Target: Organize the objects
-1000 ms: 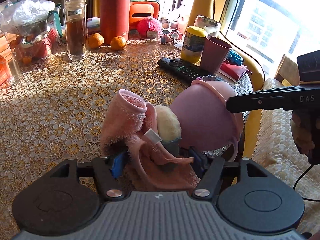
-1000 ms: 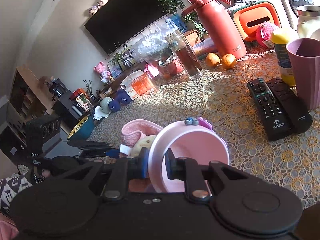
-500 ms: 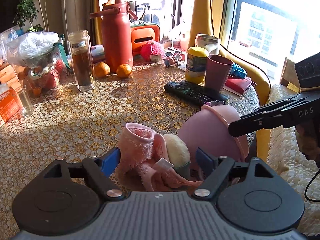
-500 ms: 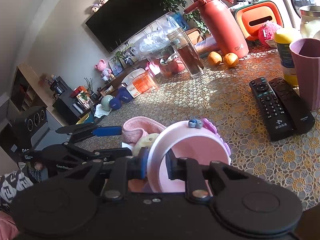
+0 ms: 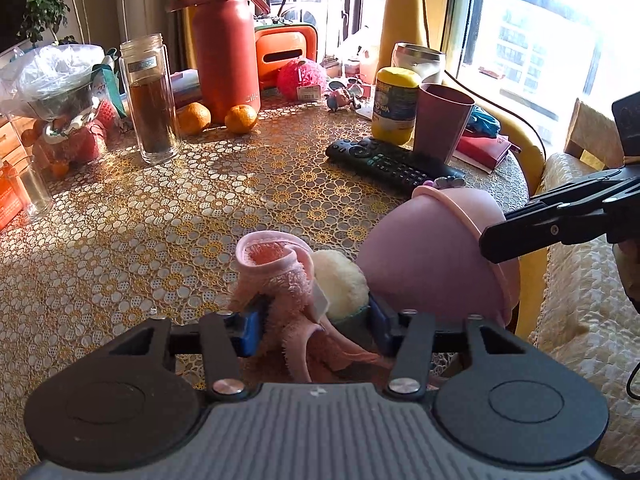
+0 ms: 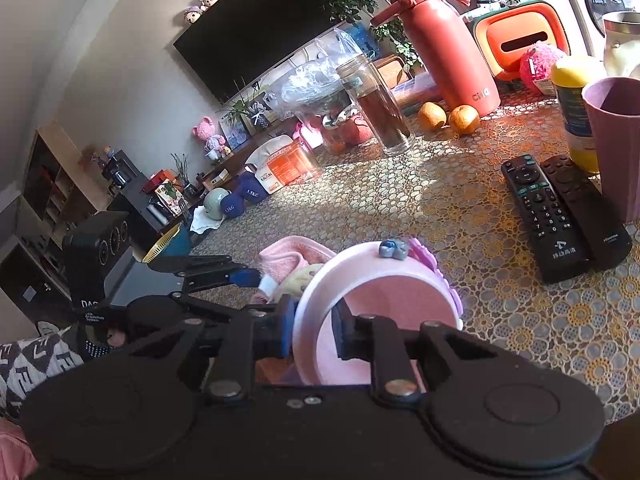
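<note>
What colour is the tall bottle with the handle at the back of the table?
The tall handled bottle is orange-red, clearest in the left wrist view.

A fluffy pink terry cloth (image 5: 276, 280), a smooth matt pink plastic bowl (image 5: 436, 256) and a glossy lace-patterned tablecloth (image 5: 160, 220) are seen.

Both wrist views, low (close), share the table (image 5: 160, 216).

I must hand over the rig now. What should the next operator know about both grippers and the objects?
Left gripper: shut on the pink towel with a cream plush piece, at the table's near edge.
Right gripper: shut on the rim of the pink bowl, tilted on its side beside the towel.
Done: both items gripped.
Left: the towel is not yet in the bowl; probably put it in, then set the bowl on the table.
</note>
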`<state>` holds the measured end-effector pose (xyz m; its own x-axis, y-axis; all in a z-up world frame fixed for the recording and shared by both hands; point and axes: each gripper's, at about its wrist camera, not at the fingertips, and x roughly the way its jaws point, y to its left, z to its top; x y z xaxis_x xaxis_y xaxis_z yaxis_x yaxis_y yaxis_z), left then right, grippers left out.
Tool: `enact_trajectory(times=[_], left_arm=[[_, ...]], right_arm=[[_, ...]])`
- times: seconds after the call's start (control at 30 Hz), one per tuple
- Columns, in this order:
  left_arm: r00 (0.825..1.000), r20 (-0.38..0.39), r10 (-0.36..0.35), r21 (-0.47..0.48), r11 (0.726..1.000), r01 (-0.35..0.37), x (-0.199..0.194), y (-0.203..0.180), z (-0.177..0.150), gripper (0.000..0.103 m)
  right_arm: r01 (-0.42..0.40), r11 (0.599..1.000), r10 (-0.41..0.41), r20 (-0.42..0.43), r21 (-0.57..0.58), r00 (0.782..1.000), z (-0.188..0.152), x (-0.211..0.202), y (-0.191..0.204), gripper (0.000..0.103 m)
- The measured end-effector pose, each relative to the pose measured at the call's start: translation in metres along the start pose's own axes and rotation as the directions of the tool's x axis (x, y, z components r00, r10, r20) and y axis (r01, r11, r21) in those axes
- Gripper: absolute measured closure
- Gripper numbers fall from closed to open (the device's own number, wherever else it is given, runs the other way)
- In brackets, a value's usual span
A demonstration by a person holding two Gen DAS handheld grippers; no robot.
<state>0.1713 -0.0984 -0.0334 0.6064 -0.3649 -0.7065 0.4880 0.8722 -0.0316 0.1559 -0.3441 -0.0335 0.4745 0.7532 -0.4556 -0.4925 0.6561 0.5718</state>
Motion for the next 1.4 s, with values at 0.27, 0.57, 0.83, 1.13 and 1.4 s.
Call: enact_trajectory(times=[0.27, 0.57, 0.83, 1.13, 1.4], left_arm=[[1.0, 0.017, 0.013, 0.002, 1.0, -0.013, -0.009, -0.008, -0.005, 0.065], [0.999, 0.031, 0.027, 0.054, 0.998, -0.029, -0.015, -0.022, -0.014, 0.066], [0.996, 0.071, -0.045, -0.017, 0.999, 0.047, -0.043, -0.011, -0.009, 0.068], [0.956, 0.169, -0.239, -0.108, 0.96, 0.259, -0.078, -0.006, 0.017, 0.068], [0.945, 0.171, -0.28, -0.252, 0.914, 0.317, -0.049, 0.014, 0.027, 0.068]], right_arm=[[0.005, 0.995, -0.007, 0.023, 0.1, 1.0, 0.002, -0.001, -0.006, 0.072], [-0.004, 0.915, -0.037, 0.092, 0.404, 0.995, 0.007, 0.006, -0.034, 0.059], [0.075, 0.967, -0.09, 0.052, 0.242, 0.995, 0.001, 0.014, -0.016, 0.079], [0.057, 0.998, -0.057, -0.008, 0.006, 0.998, -0.008, 0.015, 0.011, 0.081], [0.033, 0.999, -0.033, -0.014, -0.032, 0.999, -0.01, 0.011, 0.01, 0.08]])
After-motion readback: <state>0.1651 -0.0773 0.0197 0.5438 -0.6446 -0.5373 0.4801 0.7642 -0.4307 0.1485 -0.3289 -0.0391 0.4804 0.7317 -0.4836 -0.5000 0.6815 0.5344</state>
